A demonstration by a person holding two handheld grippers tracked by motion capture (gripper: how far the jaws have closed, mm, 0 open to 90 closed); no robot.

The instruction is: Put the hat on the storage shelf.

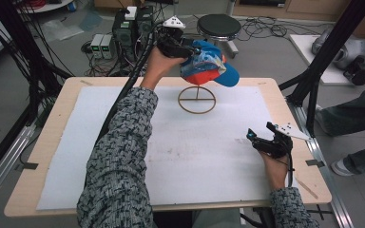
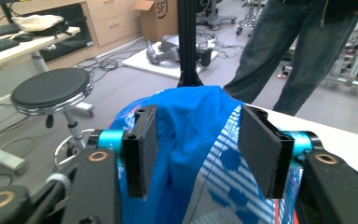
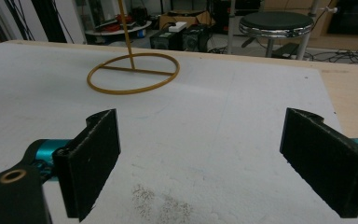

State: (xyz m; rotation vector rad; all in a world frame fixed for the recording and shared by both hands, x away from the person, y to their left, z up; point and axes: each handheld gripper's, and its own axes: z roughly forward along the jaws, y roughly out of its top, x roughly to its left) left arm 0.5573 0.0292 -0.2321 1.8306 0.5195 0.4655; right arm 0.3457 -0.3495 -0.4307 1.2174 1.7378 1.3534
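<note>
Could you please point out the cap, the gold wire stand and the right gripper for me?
cap [image 1: 208,66]: high view, on its crown.
gold wire stand [image 1: 196,100]: high view, on its ring base.
right gripper [image 1: 259,135]: high view, between its fingertips.

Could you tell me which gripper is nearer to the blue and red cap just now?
The left. The left gripper has its jaws around the cap, above the wire stand. The right gripper sits open, low over the white mat, well off to the cap's right.

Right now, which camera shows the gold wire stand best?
The right gripper view: the stand shows its whole ring base, crossbar and post. In the high view the cap hides its top; the left gripper view gives nothing useful.
</note>
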